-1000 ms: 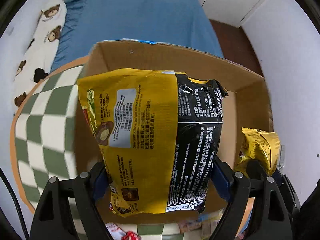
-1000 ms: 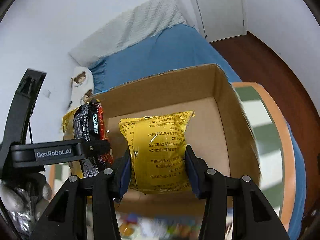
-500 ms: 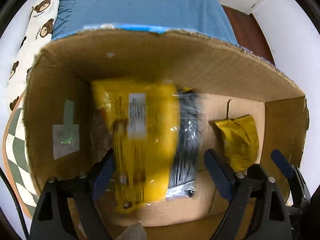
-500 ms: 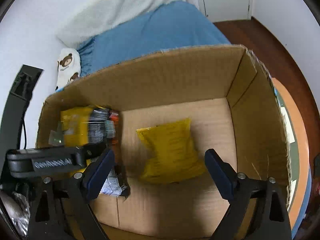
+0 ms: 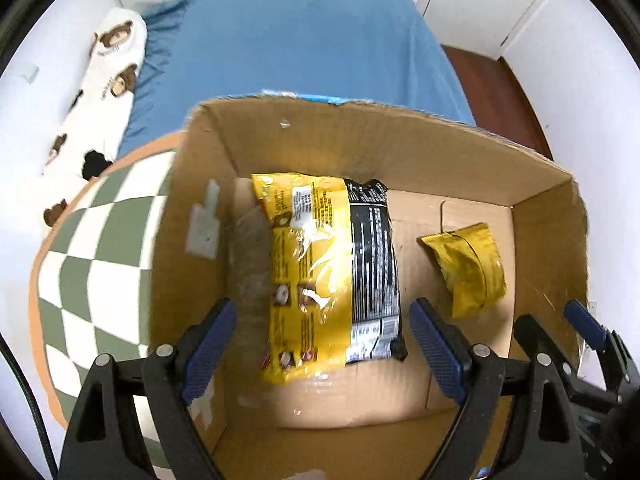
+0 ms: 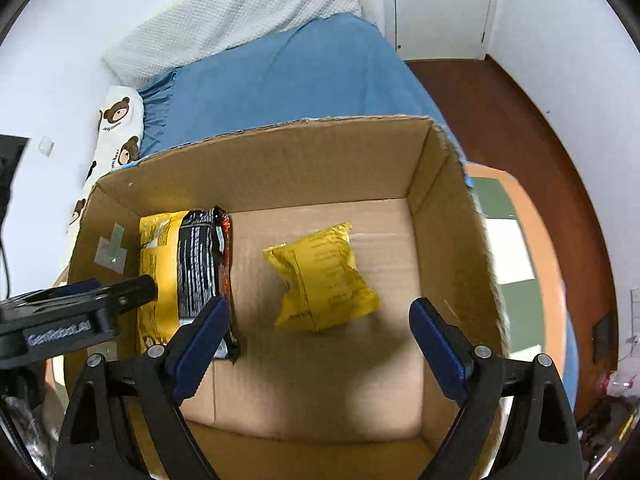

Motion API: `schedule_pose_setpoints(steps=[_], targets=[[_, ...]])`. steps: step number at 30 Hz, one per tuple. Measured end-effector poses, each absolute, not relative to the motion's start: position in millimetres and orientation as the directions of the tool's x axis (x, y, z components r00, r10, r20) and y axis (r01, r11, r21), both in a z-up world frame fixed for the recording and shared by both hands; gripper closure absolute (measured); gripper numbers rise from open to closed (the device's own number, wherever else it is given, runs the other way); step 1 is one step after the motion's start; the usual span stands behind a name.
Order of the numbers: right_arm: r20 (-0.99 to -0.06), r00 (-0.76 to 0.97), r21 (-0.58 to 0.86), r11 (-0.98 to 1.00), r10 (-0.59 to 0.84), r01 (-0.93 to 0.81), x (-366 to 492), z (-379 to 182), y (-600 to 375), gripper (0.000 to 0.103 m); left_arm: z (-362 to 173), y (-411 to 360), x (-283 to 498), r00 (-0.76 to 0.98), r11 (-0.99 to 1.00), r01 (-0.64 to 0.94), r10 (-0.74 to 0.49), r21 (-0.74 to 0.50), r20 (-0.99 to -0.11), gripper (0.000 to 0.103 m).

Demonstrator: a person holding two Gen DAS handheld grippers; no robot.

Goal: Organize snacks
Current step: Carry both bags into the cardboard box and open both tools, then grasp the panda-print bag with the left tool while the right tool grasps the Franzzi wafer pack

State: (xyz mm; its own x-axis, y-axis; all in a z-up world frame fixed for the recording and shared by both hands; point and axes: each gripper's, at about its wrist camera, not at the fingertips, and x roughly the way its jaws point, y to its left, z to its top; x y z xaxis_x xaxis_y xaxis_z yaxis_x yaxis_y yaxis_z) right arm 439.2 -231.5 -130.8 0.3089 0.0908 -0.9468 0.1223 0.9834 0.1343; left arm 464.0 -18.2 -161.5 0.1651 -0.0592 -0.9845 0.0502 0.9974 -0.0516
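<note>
A large yellow and black snack bag (image 5: 332,272) lies flat on the floor of an open cardboard box (image 5: 360,140), at its left side; it also shows in the right wrist view (image 6: 184,276). A small yellow snack packet (image 5: 468,268) lies on the box floor to the right, and shows in the right wrist view (image 6: 324,280). My left gripper (image 5: 320,344) is open and empty above the near end of the large bag. My right gripper (image 6: 320,344) is open and empty above the box floor, just short of the small packet.
The box (image 6: 280,152) stands on a round table with a green and white checked cloth (image 5: 96,240). A bed with a blue sheet (image 5: 304,48) and a bear-print pillow (image 5: 108,80) lies beyond. Dark wood floor (image 6: 520,120) is at the right.
Both grippers opened and let go of their bags, which now lie in the box. Both grippers have since drawn back and up a little from the box.
</note>
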Motion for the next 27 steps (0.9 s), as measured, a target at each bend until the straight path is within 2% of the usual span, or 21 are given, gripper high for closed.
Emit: schedule_pose_setpoints(steps=[17,27], targets=[[-0.889,0.450,0.135,0.987,0.084,0.082,330.6,-36.7,-224.2,0.011,-73.5,-8.2,354.8,0.360,0.995,0.075,-0.084,-0.061,-0.929,0.015],[-0.890,0.438,0.187,0.978,0.127,0.096,274.0,-27.3,-227.5,0.011,-78.6,-4.4,301.4,0.354,0.996,0.075,-0.067,-0.043,-0.933,0.015]])
